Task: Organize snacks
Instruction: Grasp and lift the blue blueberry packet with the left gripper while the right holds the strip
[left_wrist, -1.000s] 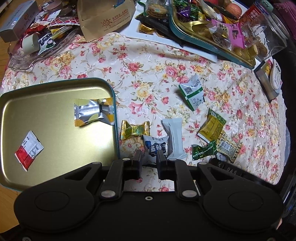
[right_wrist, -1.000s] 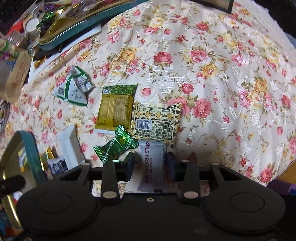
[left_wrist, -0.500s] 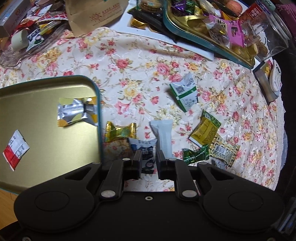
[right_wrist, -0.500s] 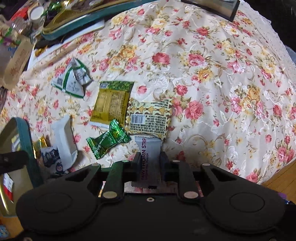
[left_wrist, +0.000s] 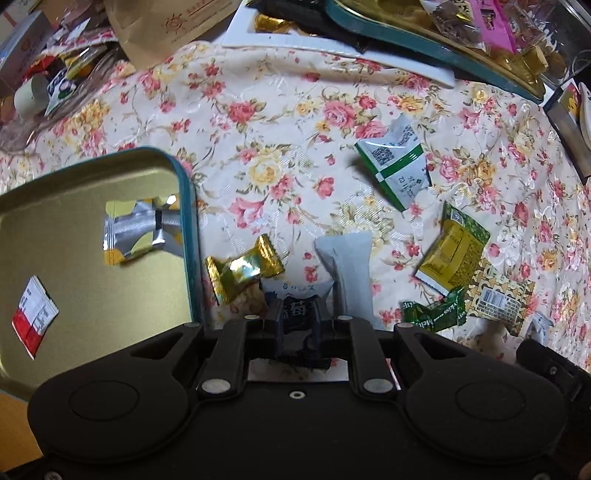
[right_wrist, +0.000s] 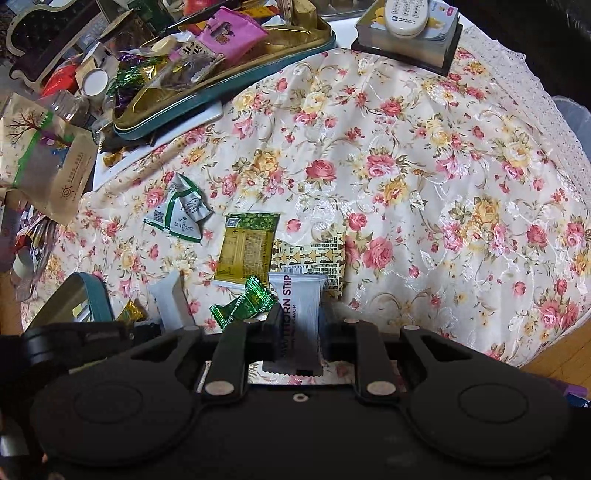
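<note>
The left gripper (left_wrist: 297, 321) is clenched on a dark blue snack packet (left_wrist: 295, 308) with white characters, pinching it across its narrow middle so the crinkled top end sticks out forward between the fingers; that grasp looks chosen to keep the flat pouch from folding or slipping sideways. The right gripper (right_wrist: 297, 325) is likewise clamped on a pale hawthorn strip packet (right_wrist: 301, 299), held lengthwise with its printed end pointing away, and the packet's sealed top edge appears lifted clear of the floral cloth on the worktop (right_wrist: 424, 155). Just left of the blue packet lies a gold-wrapped candy (left_wrist: 242, 269), and just right of it a plain white pouch (left_wrist: 349, 269), both close enough that a narrow pinch was probably needed to take one without dragging the others. Beyond these, to the right, a green foil candy (left_wrist: 434, 314), a yellow-and-green sachet (left_wrist: 452, 258), a patterned gold packet (left_wrist: 500, 297) and a green-and-white triangular pouch (left_wrist: 395, 170) lie scattered, still unsorted. On the left sits the open gold tin tray (left_wrist: 186, 206) with a teal rim, already holding a silver-and-yellow wrapper (left_wrist: 140, 230) and a red-and-white sachet (left_wrist: 33, 315); it seems the likely destination, being beside the left gripper. A fuller tray of sweets (right_wrist: 288, 40) stands at the far edge.
</note>
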